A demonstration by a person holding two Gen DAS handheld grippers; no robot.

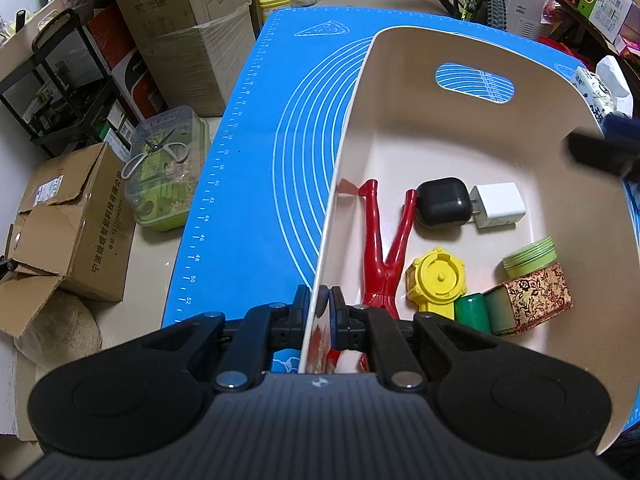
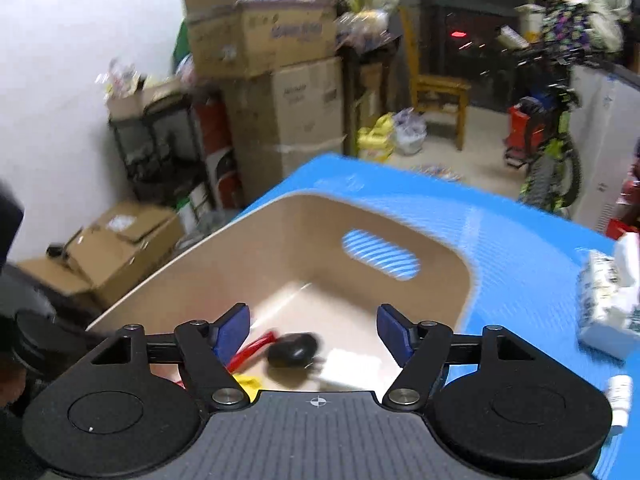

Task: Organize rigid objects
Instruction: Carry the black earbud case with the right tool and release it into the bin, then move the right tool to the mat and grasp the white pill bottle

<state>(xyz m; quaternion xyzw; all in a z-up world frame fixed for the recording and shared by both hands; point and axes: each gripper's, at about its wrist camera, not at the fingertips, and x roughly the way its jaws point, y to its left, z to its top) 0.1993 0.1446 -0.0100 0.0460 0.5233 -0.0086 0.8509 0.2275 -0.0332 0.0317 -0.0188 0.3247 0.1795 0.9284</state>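
A beige bin (image 1: 400, 92) stands on a blue mat (image 1: 240, 208). My left gripper (image 1: 325, 300) is shut on the bin's left wall near its rim. Inside lie a red figure (image 1: 386, 252), a black case (image 1: 442, 202), a white charger (image 1: 498, 204), a yellow piece (image 1: 436, 280), a green tin (image 1: 530, 256), a green cylinder (image 1: 474, 312) and a patterned box (image 1: 536, 296). My right gripper (image 2: 314, 332) hovers open over the bin (image 2: 280, 240) with nothing between its fingers. Below it the black case (image 2: 292, 350) and white charger (image 2: 348, 366) show blurred.
A tissue pack (image 2: 608, 308) and a small white bottle (image 2: 618, 392) lie on the mat to the bin's right. Left of the table are cardboard boxes (image 1: 76, 216) and a clear-lidded green container (image 1: 164, 168) with scissors on it. A bicycle stands at the back.
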